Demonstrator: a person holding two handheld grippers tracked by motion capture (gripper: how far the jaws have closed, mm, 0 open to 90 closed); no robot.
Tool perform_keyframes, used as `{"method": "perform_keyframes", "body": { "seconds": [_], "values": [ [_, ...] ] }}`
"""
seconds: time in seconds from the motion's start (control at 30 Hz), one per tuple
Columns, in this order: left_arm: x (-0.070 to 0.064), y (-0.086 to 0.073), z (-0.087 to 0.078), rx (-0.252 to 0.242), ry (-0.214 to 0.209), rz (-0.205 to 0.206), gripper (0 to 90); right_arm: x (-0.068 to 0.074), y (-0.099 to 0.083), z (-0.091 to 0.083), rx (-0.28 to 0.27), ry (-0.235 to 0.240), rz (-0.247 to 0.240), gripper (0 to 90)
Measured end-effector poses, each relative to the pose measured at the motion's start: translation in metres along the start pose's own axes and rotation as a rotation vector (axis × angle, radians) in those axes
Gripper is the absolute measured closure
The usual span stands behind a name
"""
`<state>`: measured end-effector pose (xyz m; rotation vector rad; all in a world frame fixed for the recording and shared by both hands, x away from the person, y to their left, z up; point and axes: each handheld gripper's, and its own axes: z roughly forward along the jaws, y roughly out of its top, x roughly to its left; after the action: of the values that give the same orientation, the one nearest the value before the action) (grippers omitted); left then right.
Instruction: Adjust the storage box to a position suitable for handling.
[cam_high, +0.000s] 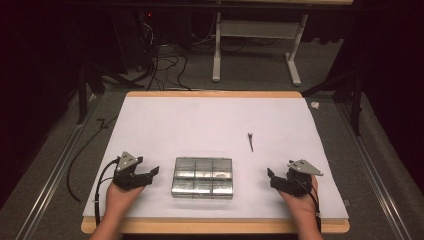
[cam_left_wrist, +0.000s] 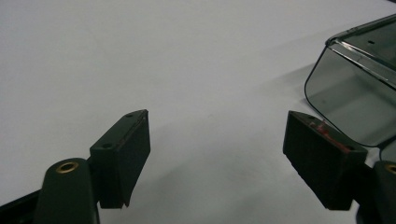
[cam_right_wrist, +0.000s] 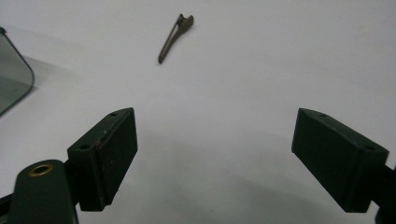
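From my remote station I see the clear compartment box (cam_high: 202, 177) lying flat on the white-covered bench (cam_high: 200, 120), toward the bench's near edge, its lid down and its sections laid out in two rows of three. The left hand-held gripper (cam_high: 150, 173) rests on the bench just to the left of the box, apart from it, with the person's left hand (cam_high: 119, 196) behind it; its jaws point toward the box and stand wide apart with nothing between them. In the left gripper view the same spread jaws frame bare white surface, and a rounded corner of the box (cam_left_wrist: 348, 100) rises just beyond the right-hand jaw, near it but not touching. The right hand-held gripper (cam_high: 274, 178) sits to the right of the box at about the same distance, also spread open and holding nothing, with the right hand (cam_high: 301, 197) behind it. A small dark clip (cam_high: 250, 141) lies alone on the white surface beyond the box and to its right, well apart from it. In the right gripper view the clip (cam_right_wrist: 174, 37) lies ahead of the open jaws, slanted, its wider end farther away, while an edge of the box (cam_right_wrist: 14, 77) shows at the left border. A cable (cam_high: 100, 190) trails back from the left hand-held gripper.
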<state>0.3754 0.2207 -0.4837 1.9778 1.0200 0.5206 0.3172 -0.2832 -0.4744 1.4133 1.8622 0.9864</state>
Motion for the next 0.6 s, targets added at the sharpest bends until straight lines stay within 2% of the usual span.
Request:
{"method": "perform_keyframes", "body": {
  "seconds": [0.07, 0.13, 0.27, 0.4, 0.6],
  "values": [
    [-0.003, 0.0, 0.003, 0.023, 0.012, 0.018, 22.7, 0.004, 0.001, 0.002, -0.001, 0.015, 0.003, 13.9],
    [-0.003, 0.001, 0.003, 0.029, 0.009, 0.016, 22.7, 0.008, 0.002, 0.004, -0.002, 0.024, -0.007, 13.6],
    [-0.002, 0.0, 0.003, 0.024, -0.02, 0.016, 22.6, 0.016, 0.005, 0.01, 0.001, 0.038, -0.02, 13.5],
    [-0.002, -0.001, 0.001, 0.003, -0.023, 0.023, 24.0, 0.023, 0.01, 0.015, 0.0, 0.037, -0.035, 13.8],
    [-0.001, -0.001, 0.001, 0.007, -0.037, 0.024, 24.6, 0.029, 0.016, 0.022, 0.009, 0.042, -0.034, 14.1]
  ]
}}
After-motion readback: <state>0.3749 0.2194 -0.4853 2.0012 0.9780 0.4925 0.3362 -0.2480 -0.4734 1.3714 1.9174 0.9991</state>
